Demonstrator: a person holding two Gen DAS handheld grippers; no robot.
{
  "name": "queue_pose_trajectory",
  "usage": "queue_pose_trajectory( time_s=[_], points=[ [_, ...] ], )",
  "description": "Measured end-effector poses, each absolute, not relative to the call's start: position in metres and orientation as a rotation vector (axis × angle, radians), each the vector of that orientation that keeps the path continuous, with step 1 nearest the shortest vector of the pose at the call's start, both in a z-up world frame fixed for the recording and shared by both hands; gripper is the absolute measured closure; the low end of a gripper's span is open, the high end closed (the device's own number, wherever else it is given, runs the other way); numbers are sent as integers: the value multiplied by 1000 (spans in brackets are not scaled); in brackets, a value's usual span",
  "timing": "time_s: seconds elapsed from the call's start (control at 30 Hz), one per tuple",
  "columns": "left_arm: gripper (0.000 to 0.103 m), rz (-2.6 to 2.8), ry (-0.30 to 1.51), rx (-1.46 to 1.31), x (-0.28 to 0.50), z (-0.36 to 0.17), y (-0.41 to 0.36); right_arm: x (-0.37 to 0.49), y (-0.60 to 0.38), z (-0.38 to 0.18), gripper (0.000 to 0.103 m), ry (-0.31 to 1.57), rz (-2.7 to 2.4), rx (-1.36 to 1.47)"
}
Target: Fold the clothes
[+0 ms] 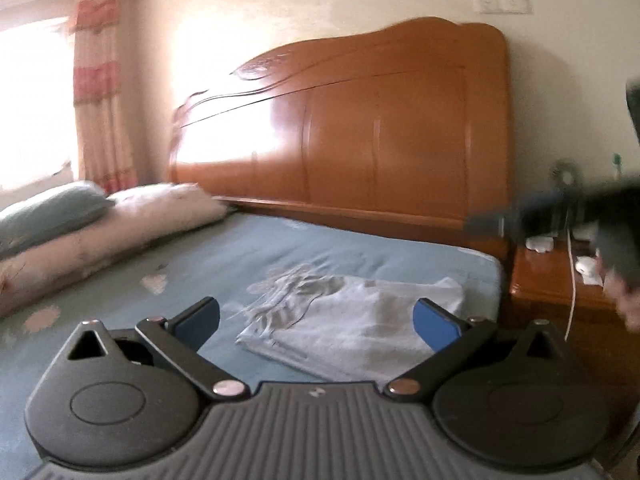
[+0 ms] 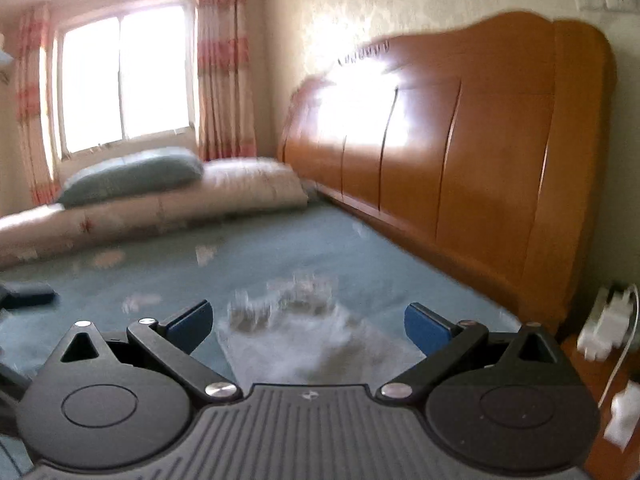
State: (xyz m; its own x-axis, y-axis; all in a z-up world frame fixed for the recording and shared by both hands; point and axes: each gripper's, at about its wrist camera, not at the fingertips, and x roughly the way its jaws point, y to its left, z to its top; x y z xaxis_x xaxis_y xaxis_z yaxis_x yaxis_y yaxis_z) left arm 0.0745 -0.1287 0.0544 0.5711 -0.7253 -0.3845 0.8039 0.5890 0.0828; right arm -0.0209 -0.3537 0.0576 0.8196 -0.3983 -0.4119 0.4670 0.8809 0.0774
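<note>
Both wrist cameras look slightly downward from above the bed's (image 1: 280, 248) near edge toward the wooden headboard (image 1: 360, 128), the right view angled more toward the window (image 2: 124, 76), sharing the folded garment (image 1: 360, 320) and pillows (image 2: 132, 176).

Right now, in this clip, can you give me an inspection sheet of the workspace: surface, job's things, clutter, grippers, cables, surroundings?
Surface: bed with a blue sheet, mostly flat.
Job's things: one folded light garment lying on the sheet near the bedside edge.
Clutter: green pillow on a rolled pale quilt at the far side; small white items on the nightstand.
Grippers: left hand-held gripper open, nothing between the jaws; right hand-held gripper open, nothing between the jaws; both are off the garment.
Cables: white cable hanging over the nightstand.
Surroundings: wooden headboard, window with curtains, wall switches.
</note>
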Motion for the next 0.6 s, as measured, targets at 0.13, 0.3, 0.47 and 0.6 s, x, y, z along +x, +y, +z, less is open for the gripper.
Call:
queue_pose_trajectory(
  time_s=[0.13, 0.3, 0.47, 0.6],
  points=[
    [1, -913, 451, 208, 83, 35, -118, 0, -333, 13, 0, 550, -505, 169],
    [1, -903, 505, 230, 81, 16, -118, 8, -303, -16, 0, 610, -504, 111],
    [1, -831, 604, 237, 87, 6, -119, 8, -302, -21, 0, 619, -490, 161],
    [1, -815, 665, 225, 90, -3, -123, -3, -306, -25, 0, 630, -501, 210]
  ],
)
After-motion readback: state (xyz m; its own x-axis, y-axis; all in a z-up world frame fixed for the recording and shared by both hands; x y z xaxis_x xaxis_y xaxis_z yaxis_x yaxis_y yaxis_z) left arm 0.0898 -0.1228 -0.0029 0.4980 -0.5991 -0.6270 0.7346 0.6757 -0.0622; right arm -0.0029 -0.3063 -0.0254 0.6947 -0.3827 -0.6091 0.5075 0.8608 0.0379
